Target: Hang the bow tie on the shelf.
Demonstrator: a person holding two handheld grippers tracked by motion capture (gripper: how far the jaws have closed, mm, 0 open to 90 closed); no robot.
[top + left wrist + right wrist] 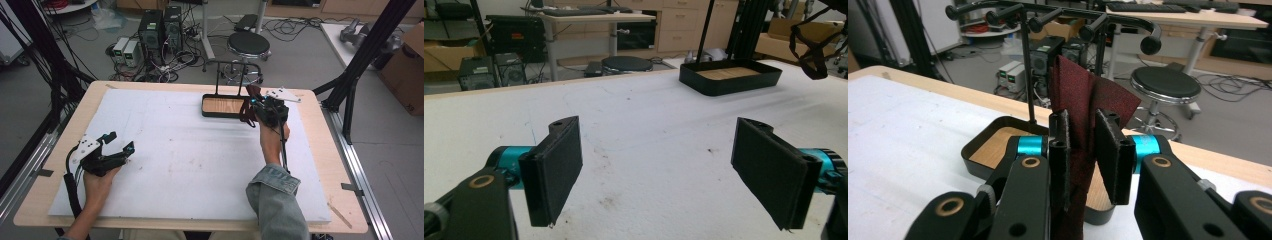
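Presently the right gripper (pixel 1083 150) pinches a dark red strap (pixel 1083 100) above the black tray (pixel 983 142), likely for hanging on its rack (pixel 1058 12); the left gripper (pixel 656 170), well away from the tray, gapes wide, empty.

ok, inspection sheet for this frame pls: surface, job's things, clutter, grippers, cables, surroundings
Surface: wooden table under a white mat, with faint scuffs and specks.
Job's things: dark red fabric strap in the right gripper; black tray with wood base at the far edge, carrying a black peg rack.
Clutter: nothing seen on the mat.
Grippers: left gripper open, jaws wide apart, low over the near-left mat; right gripper shut on the strap, beside the tray.
Cables: one trails from each gripper along the forearm; a tangle on the floor beyond the table.
Surroundings: computer towers, black stool, cardboard box, black frame struts.
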